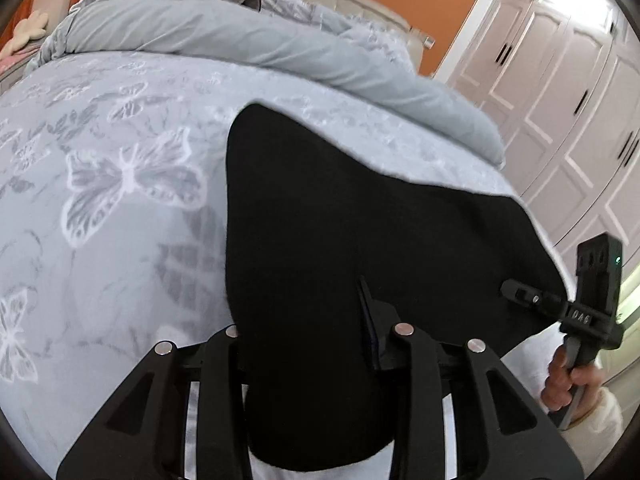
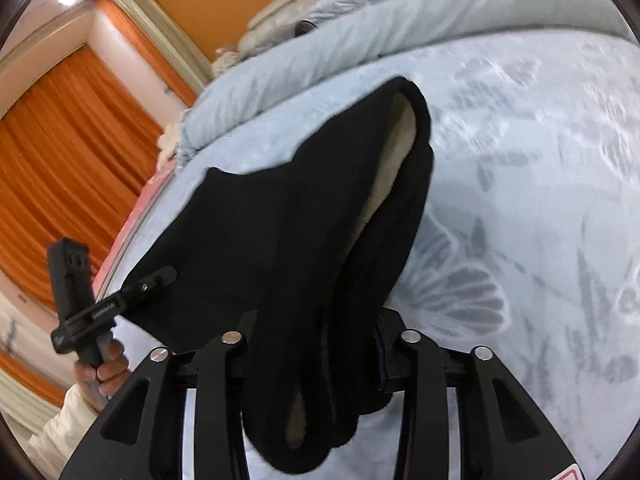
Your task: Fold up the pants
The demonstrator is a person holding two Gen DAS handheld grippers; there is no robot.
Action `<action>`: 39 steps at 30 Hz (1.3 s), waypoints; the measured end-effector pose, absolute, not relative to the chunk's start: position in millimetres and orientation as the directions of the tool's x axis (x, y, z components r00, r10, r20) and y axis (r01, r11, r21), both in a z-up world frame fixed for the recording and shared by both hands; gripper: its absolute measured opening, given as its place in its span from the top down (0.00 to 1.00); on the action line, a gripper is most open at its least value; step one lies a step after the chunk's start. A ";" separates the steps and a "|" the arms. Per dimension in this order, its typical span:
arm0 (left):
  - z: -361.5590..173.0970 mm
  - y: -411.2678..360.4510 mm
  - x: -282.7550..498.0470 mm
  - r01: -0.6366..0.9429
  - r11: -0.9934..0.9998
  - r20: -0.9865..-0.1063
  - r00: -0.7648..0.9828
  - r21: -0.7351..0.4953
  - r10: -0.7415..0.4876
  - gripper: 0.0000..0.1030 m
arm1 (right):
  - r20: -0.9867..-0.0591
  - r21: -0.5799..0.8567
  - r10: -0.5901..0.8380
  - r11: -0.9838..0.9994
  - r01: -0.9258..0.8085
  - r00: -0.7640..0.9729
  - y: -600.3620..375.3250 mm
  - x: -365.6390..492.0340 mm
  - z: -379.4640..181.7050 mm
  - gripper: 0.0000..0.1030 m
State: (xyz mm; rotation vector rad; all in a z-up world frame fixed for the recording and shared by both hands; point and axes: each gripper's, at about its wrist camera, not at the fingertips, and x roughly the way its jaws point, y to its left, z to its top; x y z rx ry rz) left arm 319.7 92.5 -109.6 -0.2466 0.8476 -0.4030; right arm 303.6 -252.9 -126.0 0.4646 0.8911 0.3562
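My left gripper (image 1: 316,344) has its jaws clenched on the black pants (image 1: 340,216), the cloth bunched between them and spilling back toward the camera. My right gripper (image 2: 316,344) grips another part of the same pants (image 2: 288,240), jaws clamped on a thick fold where a pale lining shows. The pants hang stretched between the two grippers, lifted above the bed (image 1: 100,240), and spread forward over its pale blue butterfly-print cover. Each gripper shows in the other's view, pinching the pants' far edge: right gripper (image 1: 520,294), left gripper (image 2: 158,278). Beyond the pants, a grey duvet (image 1: 224,36) lies rolled across the bed.
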 end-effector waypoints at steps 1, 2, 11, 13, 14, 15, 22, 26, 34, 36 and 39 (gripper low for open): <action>-116.7 91.9 322.1 0.229 0.901 -0.685 0.589 -0.367 -0.429 0.59 | -0.631 0.576 0.516 0.812 -0.095 0.580 -259.8 305.2 -133.2 0.53; -123.5 92.7 324.0 0.209 0.903 -0.688 0.590 -0.374 -0.422 0.49 | -0.621 0.604 0.535 0.792 -0.086 0.572 -264.0 306.8 -133.1 0.52; -55.6 111.9 271.2 0.075 0.980 -0.663 0.726 -0.185 -0.181 0.11 | -0.570 0.511 0.363 0.859 -0.027 0.737 -291.6 243.3 -25.3 0.65; -24.5 113.3 258.2 0.096 0.972 -0.601 0.771 -0.216 -0.210 0.08 | -0.588 0.452 0.358 0.889 -0.072 0.725 -267.4 250.1 -1.6 0.79; -7.0 108.2 258.8 0.115 0.963 -0.576 0.781 -0.244 -0.239 0.08 | -0.589 0.442 0.364 0.893 -0.089 0.722 -257.2 256.2 4.0 0.80; 5.0 101.5 262.7 0.124 0.957 -0.563 0.786 -0.261 -0.256 0.08 | -0.595 0.423 0.372 0.899 -0.116 0.713 -238.6 267.2 8.0 0.80; -30.8 40.7 370.4 -0.051 0.995 -0.750 0.661 -0.088 -0.032 0.08 | -0.726 0.246 0.193 0.969 -0.013 0.660 -207.2 359.3 -46.3 0.81; -86.5 62.0 416.8 -0.165 0.986 -0.788 0.611 -0.034 0.076 0.08 | -0.732 0.308 0.169 0.946 0.099 0.660 -263.1 394.6 -97.1 0.88; -122.5 95.0 430.4 -0.183 0.963 -0.773 0.633 -0.199 -0.039 0.04 | -0.700 0.375 0.216 0.922 0.093 0.681 -286.9 400.5 -115.6 1.00; -108.3 87.9 421.6 -0.175 0.972 -0.756 0.655 -0.157 -0.004 0.06 | -0.664 0.382 0.170 0.914 0.135 0.728 -287.1 377.7 -87.0 0.92; -71.9 83.0 384.3 -0.101 0.984 -0.699 0.715 -0.149 -0.032 0.05 | -0.610 0.445 0.179 0.883 0.147 0.772 -295.8 339.6 -48.2 0.88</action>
